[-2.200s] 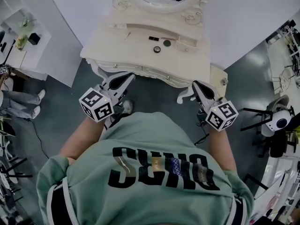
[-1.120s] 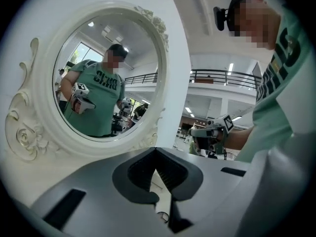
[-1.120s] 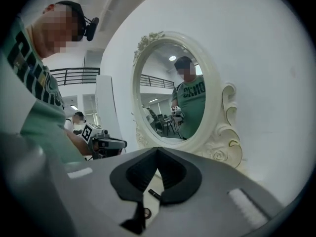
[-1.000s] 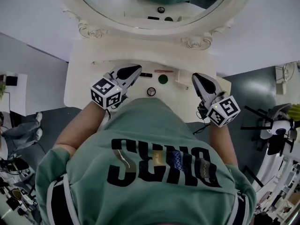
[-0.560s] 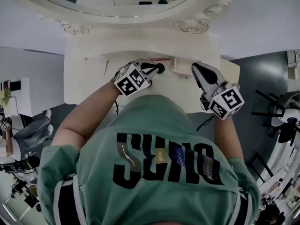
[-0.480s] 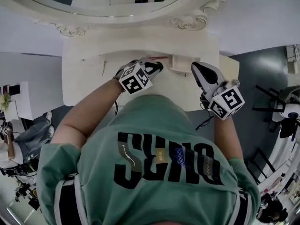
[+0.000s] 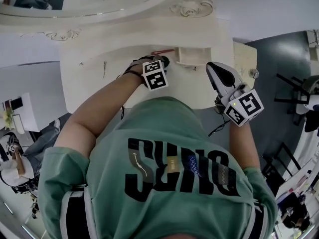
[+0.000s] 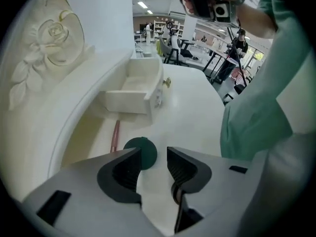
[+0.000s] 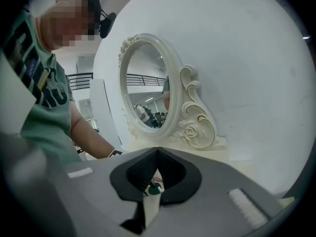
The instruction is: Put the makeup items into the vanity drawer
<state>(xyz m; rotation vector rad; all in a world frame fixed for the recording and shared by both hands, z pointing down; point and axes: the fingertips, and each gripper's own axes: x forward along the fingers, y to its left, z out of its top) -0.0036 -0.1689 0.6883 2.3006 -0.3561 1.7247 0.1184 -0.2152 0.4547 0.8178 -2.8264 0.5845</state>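
A round dark-green makeup compact (image 8: 144, 151) lies on the cream vanity top (image 7: 94, 81). My left gripper (image 8: 153, 154) points steeply down right over it; its jaws have just been opening and stand open, with the compact partly behind the left fingertip and not pressed. A pink pencil (image 8: 114, 136) lies beside it, near the small open drawer (image 8: 132, 90). In the head view the left gripper (image 7: 160, 63) is just left of the drawer (image 7: 192, 56), and the pencil (image 7: 162, 51) shows beyond it. My right gripper (image 7: 211, 66) hovers at the drawer's right, shut and empty (image 9: 157, 152).
The oval mirror with its carved rose frame (image 9: 190, 117) rises along the back of the vanity (image 7: 189, 6). A lower side cabinet (image 7: 244, 54) adjoins the vanity on the right, with grey floor beyond. My own green shirt (image 7: 169, 173) fills the near side.
My left gripper has travelled from the vanity's front to the back, tipped down over the green compact, and opened its jaws. The right gripper has drifted only slightly.
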